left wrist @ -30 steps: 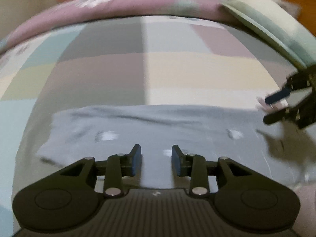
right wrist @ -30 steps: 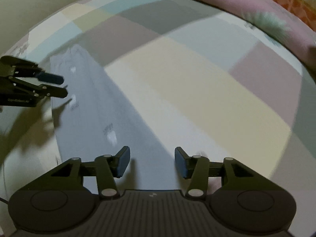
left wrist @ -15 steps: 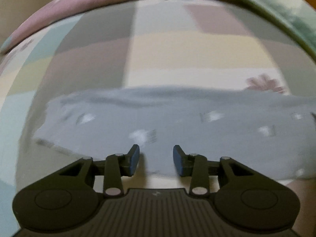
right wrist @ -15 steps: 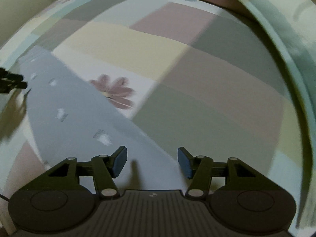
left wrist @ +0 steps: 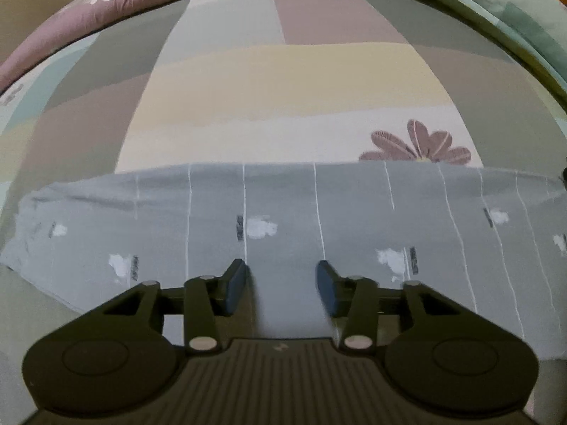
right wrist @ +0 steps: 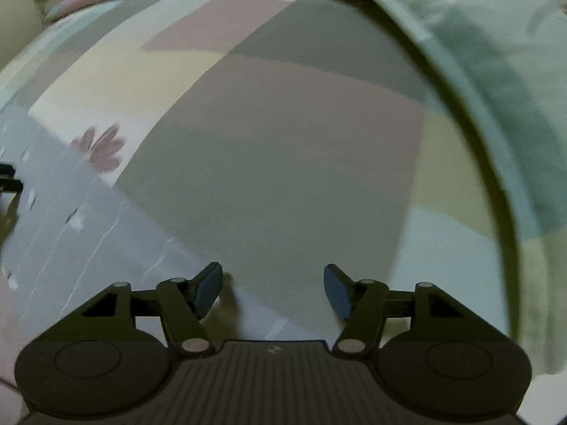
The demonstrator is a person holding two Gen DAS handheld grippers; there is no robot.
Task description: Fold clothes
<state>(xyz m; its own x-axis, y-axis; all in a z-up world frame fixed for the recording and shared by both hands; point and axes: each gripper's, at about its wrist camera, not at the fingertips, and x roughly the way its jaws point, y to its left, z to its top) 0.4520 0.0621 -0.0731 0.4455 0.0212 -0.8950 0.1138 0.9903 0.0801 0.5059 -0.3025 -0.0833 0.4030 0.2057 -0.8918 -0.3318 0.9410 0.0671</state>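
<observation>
The grey garment (left wrist: 283, 233) lies crosswise — the parted, empty left gripper (left wrist: 281, 285) hangs over it; the right gripper (right wrist: 273, 288), its jaws just widened and empty, hangs at its end.

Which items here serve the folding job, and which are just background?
Job:
- grey patterned garment, spread flat
- left tool, open above it
- right tool, open, just widened, nothing between

Background:
- patchwork bedsheet
- pink quilt
- green quilt

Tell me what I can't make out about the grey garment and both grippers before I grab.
- Grey garment: near edge hidden under the left gripper body in the left wrist view; right end cut off by the frame.
- Same garment in the right wrist view: blurred, left part cut off.
- Right gripper, jaws just opening, nothing between them: garment's corner hidden under its body.
</observation>
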